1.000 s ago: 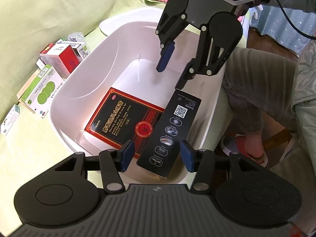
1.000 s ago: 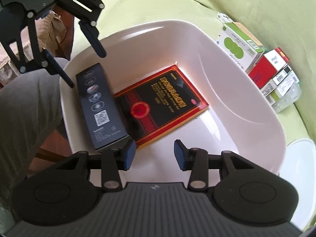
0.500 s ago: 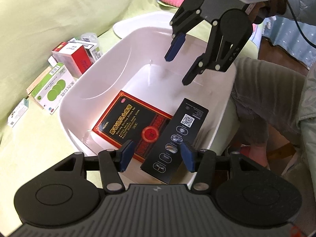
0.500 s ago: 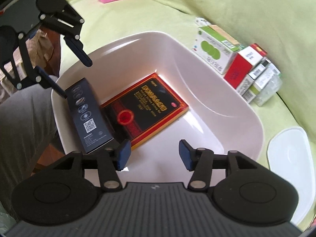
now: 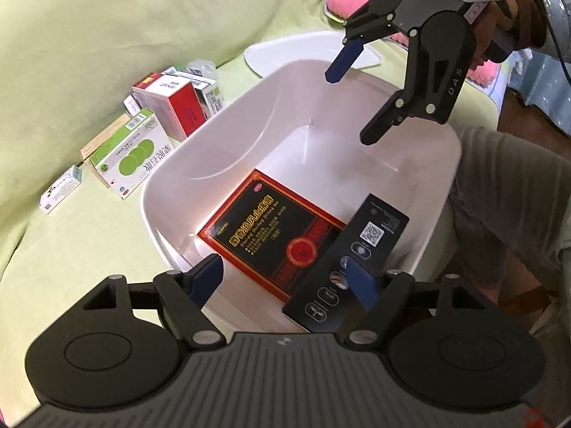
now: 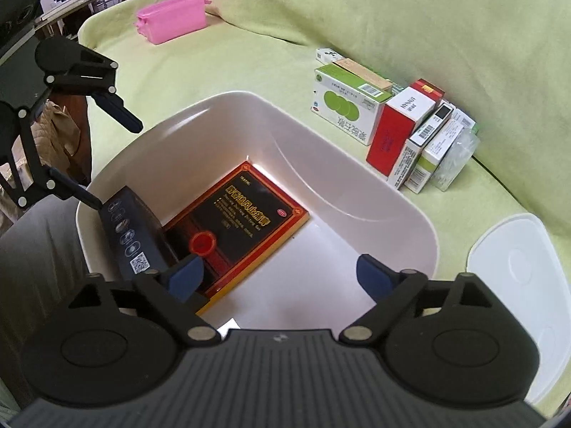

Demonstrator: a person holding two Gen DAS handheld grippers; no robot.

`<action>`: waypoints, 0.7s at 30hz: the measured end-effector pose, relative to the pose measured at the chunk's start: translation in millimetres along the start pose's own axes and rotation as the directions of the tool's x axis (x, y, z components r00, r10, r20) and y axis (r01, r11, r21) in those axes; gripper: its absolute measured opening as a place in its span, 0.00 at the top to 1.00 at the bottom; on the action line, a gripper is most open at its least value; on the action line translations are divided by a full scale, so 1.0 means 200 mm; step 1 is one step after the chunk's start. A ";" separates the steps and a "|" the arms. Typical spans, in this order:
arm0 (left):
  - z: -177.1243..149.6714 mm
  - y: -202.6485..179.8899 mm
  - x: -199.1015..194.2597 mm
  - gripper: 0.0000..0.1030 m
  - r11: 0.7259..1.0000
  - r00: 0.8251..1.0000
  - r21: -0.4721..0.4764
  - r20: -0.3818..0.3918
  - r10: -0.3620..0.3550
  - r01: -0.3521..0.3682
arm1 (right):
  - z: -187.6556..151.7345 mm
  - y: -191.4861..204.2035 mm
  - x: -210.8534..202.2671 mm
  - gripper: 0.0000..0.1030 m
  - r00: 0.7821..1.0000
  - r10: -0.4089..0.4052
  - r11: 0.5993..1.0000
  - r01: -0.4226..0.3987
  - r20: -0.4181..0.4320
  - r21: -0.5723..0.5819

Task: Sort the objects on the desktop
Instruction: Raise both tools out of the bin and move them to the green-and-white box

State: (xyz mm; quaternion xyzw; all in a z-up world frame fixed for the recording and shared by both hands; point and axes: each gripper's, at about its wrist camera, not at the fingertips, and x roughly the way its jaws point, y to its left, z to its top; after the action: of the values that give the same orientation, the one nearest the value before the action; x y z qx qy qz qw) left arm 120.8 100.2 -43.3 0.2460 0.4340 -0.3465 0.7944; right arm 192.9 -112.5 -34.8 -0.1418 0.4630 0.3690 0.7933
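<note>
1 white bin [image 6: 360,192], w/ 2 boxes inside: 1 red-black flat box [image 6: 239,228], 1 dark slim box [image 6: 132,239]. 1 white lid [image 6: 514,271]. 1 pink case [image 6: 173,23]. Approx 7 small cartons [image 6: 396,121] in 1 cluster outside; exact no. unclear. 2 grippers: left [image 5: 289,281], right [image 6: 280,276].

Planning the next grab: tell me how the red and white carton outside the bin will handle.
The red and white carton stands upright on soft green cloth, so a push probably tips it. It looks like stiff, likely light cardboard. Boxes crowd both sides, so the open right gripper may need a top grasp.
</note>
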 end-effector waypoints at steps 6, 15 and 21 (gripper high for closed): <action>0.02 0.03 -0.04 0.15 0.999 0.997 -0.026 0.067 0.027 -0.025 | 0.02 -0.05 0.01 0.01 1.000 0.011 1.000 -0.011 -0.023 0.023; 0.06 0.12 -0.06 0.13 0.996 0.990 -0.063 0.119 0.077 -0.070 | 0.07 -0.12 0.00 0.01 0.999 -0.036 0.999 0.036 -0.002 -0.002; 0.10 0.19 -0.05 0.13 0.994 0.988 -0.073 0.132 0.086 -0.076 | 0.12 -0.20 0.01 0.02 1.000 -0.013 0.999 0.013 0.019 0.030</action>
State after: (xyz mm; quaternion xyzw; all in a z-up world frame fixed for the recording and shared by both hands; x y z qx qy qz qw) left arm 155.8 113.7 -22.0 0.2122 0.3804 -0.3148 0.8433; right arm 236.4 -126.2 -28.4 -0.1293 0.4601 0.3582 0.8020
